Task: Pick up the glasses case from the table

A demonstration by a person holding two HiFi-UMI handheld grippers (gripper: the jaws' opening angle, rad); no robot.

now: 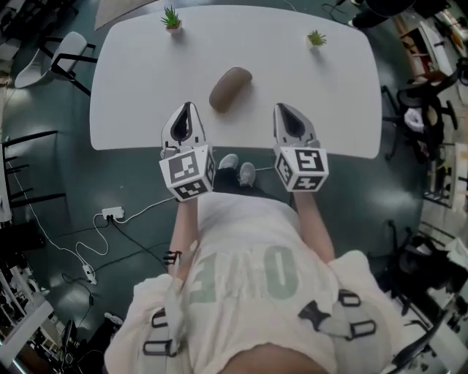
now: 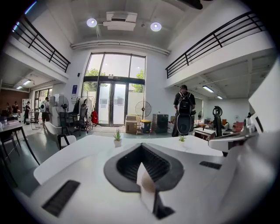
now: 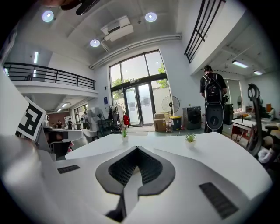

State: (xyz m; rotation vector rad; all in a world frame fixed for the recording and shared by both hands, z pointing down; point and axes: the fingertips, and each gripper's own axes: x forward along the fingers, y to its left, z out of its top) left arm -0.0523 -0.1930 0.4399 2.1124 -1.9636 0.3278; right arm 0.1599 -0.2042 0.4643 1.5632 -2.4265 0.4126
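Nothing's begun yet: the case (image 1: 230, 88) lies untouched on the surface (image 1: 131, 88). The left tool (image 1: 187, 109) and right tool (image 1: 282, 111) hover short of it, both clenched and empty.

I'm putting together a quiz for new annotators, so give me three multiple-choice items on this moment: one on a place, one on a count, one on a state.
1. Where is the glasses case?
A. on the table, ahead of the left gripper and right gripper
B. on the floor
C. between a gripper's jaws

2. How many potted plants stand on the table?
A. one
B. two
C. four

3. How are the left gripper's jaws?
A. wide apart
B. together, nothing between
C. closed on the case

Answers:
1. A, the head view shows it mid-table.
2. B, one sits near each far corner.
3. B, its own view shows the tips meeting.
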